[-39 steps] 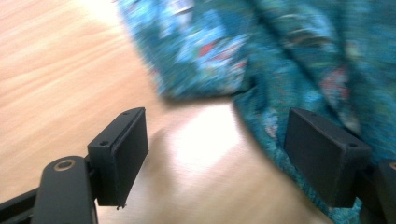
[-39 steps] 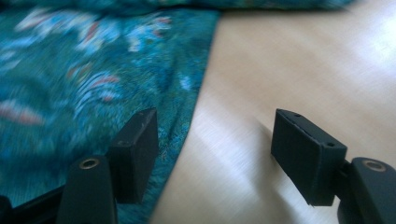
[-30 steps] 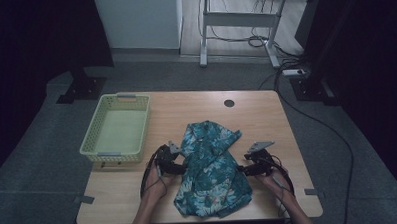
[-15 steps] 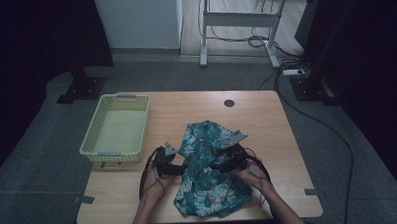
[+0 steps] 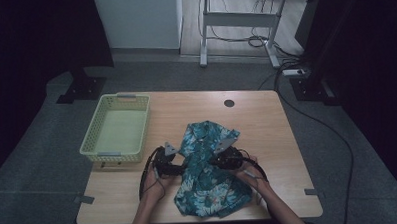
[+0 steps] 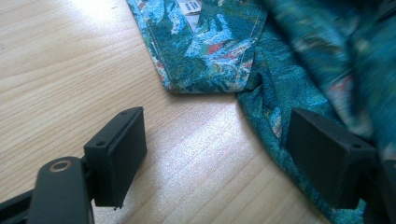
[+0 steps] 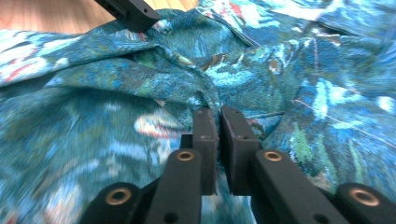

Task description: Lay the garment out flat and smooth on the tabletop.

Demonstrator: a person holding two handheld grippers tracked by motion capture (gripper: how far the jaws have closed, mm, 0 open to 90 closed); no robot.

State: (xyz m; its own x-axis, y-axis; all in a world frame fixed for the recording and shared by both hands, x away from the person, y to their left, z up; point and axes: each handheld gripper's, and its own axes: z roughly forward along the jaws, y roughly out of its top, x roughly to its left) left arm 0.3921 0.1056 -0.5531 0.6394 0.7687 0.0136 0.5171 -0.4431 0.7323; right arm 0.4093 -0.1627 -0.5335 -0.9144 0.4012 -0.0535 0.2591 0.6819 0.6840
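A teal floral shirt (image 5: pixel 209 176) lies crumpled in the front middle of the wooden table (image 5: pixel 267 124). My left gripper (image 5: pixel 174 167) sits at the shirt's left edge. Its jaws are open wide (image 6: pixel 219 140): one pad rests over bare wood and the other against the shirt's hem (image 6: pixel 261 93). My right gripper (image 5: pixel 219 160) is over the middle of the shirt. Its jaws (image 7: pixel 218 114) are shut on a raised fold of the cloth (image 7: pixel 187 70). A jaw of the left gripper (image 7: pixel 133 11) shows at the top of the right gripper view.
A pale green plastic basket (image 5: pixel 90 148) stands at the table's left side, nothing in it. A round cable hole (image 5: pixel 229 103) sits near the far edge. Bare wood lies right of the shirt and behind it.
My right gripper has moved left from the shirt's right edge onto its middle, dragging cloth inward. The left gripper has barely moved.
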